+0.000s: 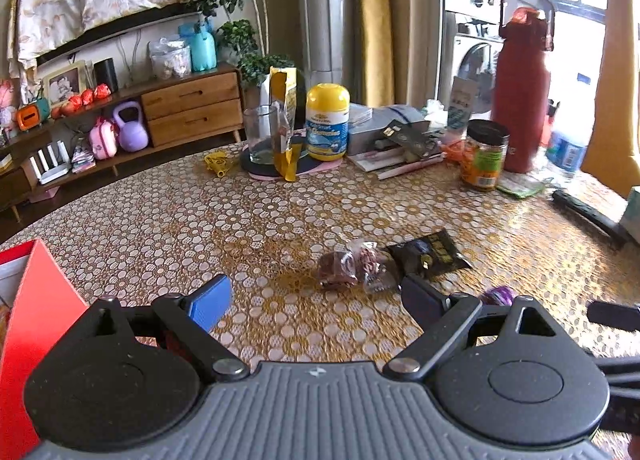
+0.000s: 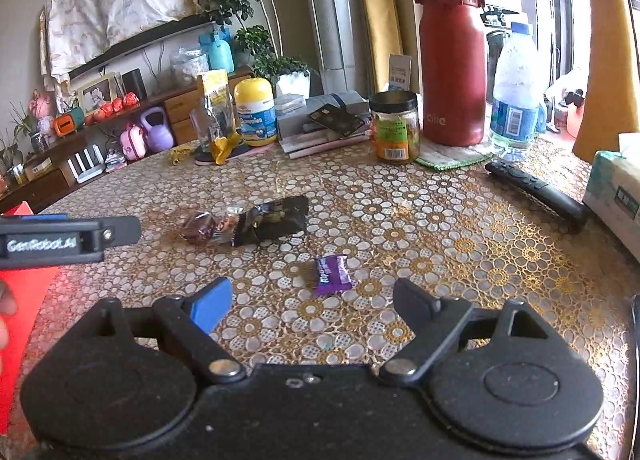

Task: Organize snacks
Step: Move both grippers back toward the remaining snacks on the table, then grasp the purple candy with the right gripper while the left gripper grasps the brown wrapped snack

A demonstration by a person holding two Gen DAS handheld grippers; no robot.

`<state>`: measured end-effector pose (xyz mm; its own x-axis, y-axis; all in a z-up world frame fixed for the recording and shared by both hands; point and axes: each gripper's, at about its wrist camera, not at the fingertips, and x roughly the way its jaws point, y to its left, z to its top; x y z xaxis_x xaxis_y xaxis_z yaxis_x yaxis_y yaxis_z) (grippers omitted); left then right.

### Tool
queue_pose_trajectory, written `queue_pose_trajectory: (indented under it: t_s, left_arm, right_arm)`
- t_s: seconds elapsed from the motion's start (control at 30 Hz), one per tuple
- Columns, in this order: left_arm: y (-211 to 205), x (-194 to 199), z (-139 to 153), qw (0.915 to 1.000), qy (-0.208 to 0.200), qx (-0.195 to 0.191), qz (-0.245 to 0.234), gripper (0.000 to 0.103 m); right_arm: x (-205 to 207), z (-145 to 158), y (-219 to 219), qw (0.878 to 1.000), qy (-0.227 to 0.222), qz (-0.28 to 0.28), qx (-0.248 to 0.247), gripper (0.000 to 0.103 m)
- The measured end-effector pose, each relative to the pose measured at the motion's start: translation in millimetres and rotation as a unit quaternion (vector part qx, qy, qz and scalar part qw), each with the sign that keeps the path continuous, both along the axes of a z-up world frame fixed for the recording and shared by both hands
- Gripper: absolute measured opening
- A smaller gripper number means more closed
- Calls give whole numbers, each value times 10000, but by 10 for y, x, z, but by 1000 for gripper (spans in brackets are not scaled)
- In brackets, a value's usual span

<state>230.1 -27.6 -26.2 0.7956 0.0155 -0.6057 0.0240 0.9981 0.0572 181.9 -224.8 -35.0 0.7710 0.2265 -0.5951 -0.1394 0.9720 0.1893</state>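
Three small snacks lie close together on the patterned table (image 1: 200, 219): a brown wrapped sweet (image 1: 338, 270), a clear-wrapped pink one (image 1: 370, 264) and a black packet (image 1: 430, 254). My left gripper (image 1: 316, 302) hovers just short of them, open and empty. A purple candy (image 2: 332, 274) lies alone nearer the table's front, with my right gripper (image 2: 312, 306) open around the space just before it, not touching. The purple candy (image 1: 498, 295) peeks past the left gripper's right finger. The brown sweet (image 2: 198, 227) and black packet (image 2: 276, 217) lie further back. The left gripper's side (image 2: 68, 238) enters the right wrist view.
A red box (image 1: 36, 300) stands at the left edge. At the back of the table stand a glass (image 1: 262, 135), a yellow-lidded bottle (image 1: 327, 121), a jar (image 1: 484, 155), a red flask (image 1: 520, 99), a water bottle (image 2: 514, 99), a remote (image 2: 536, 189) and a tissue pack (image 2: 618, 191).
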Motion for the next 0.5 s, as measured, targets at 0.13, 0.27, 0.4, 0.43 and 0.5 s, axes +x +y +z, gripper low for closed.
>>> queue_pose_trajectory:
  t_s: [0.13,0.27,0.4,0.43,0.5]
  left_arm:
    - [-13,226,-84,10000,37,-11,43,92]
    - [-18,459,-210,9998,120,-101,132,92]
    - [-9,618,-350,9994,239,-118,210,92]
    - [-5,639,-376,9994,254,-114,214,92]
    - [5,675,-421,9993,263,-78,243,92]
  right_arm:
    - [86,-49,-17,10000,57,9,46,87]
    - [186,-101,-19,9999,133,8,64,87]
    - [286,-153,-27,9998,183,-8,76,87]
    - [307,-167,-27,9998,205,-8,77,87]
    - [344,-192,-36,9996,255,-7,91,87]
